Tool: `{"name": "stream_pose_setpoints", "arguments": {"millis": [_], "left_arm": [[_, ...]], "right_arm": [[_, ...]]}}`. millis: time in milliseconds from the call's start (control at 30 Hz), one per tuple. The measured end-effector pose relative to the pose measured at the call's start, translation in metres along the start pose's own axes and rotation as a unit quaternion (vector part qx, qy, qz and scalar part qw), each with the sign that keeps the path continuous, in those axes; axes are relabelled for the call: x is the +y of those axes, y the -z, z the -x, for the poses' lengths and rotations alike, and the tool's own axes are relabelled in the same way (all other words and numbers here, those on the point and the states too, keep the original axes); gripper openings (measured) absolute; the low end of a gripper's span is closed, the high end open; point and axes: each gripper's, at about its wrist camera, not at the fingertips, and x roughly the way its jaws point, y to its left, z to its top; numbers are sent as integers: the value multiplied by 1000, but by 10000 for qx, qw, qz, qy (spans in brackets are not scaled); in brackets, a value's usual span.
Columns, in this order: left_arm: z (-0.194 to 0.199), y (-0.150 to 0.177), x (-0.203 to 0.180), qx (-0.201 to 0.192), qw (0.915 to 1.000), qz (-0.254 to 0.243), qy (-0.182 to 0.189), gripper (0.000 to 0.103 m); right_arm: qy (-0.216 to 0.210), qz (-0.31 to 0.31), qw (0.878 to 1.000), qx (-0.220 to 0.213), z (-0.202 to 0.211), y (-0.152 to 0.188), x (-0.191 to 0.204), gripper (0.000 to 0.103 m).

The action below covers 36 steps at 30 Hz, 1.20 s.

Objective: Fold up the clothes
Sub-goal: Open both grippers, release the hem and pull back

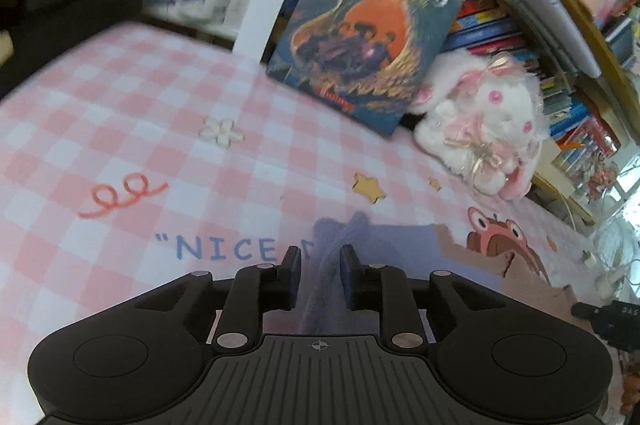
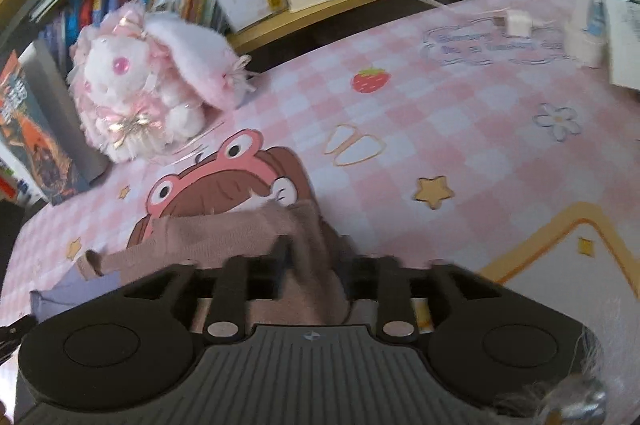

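A small garment lies on the pink checked tablecloth point(image 1: 120, 113). It has a lavender part point(image 1: 400, 249) and a brownish-mauve part point(image 2: 224, 233). My left gripper point(image 1: 320, 265) is shut on a bunched lavender fold that runs up between its fingers. My right gripper point(image 2: 316, 265) is shut on the mauve fabric, which drapes over and between its fingers. The lavender part also shows in the right wrist view point(image 2: 68, 289) at the lower left. The other gripper's tip point(image 1: 604, 317) shows at the right edge of the left wrist view.
A white and pink plush rabbit point(image 1: 488, 129) sits at the back, also in the right wrist view point(image 2: 136, 85). A book point(image 1: 368, 21) leans upright beside it. A bookshelf point(image 2: 360, 1) runs behind. A charger and small boxes point(image 2: 588, 29) lie at the far right.
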Motion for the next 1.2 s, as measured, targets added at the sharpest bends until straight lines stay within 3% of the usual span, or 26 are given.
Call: {"name": "stream_pose_setpoints", "arguments": {"millis": [167,367,500,600,1200], "left_arm": [[31,9,-17,-264,9994,-212,-37,44],[55,45,-42,-276,9991,-54,-314,50],[70,70,-58,-284,9983,51,-498,62],[82,88,-71,-290,9975,129,-636,65],[130,194,-146,-38,9918,276,-1249,78]], "right_arm": [[-132,142,9995,-248,31,5,-2,48],[-198,442,9983,-310,59,28,-3,62],[-199,763,9965,-280,75,47,-5,73],[-241,991,9945,-216,88,61,-9,81],[-651,1884,9795,287,137,115,-57,87]]}}
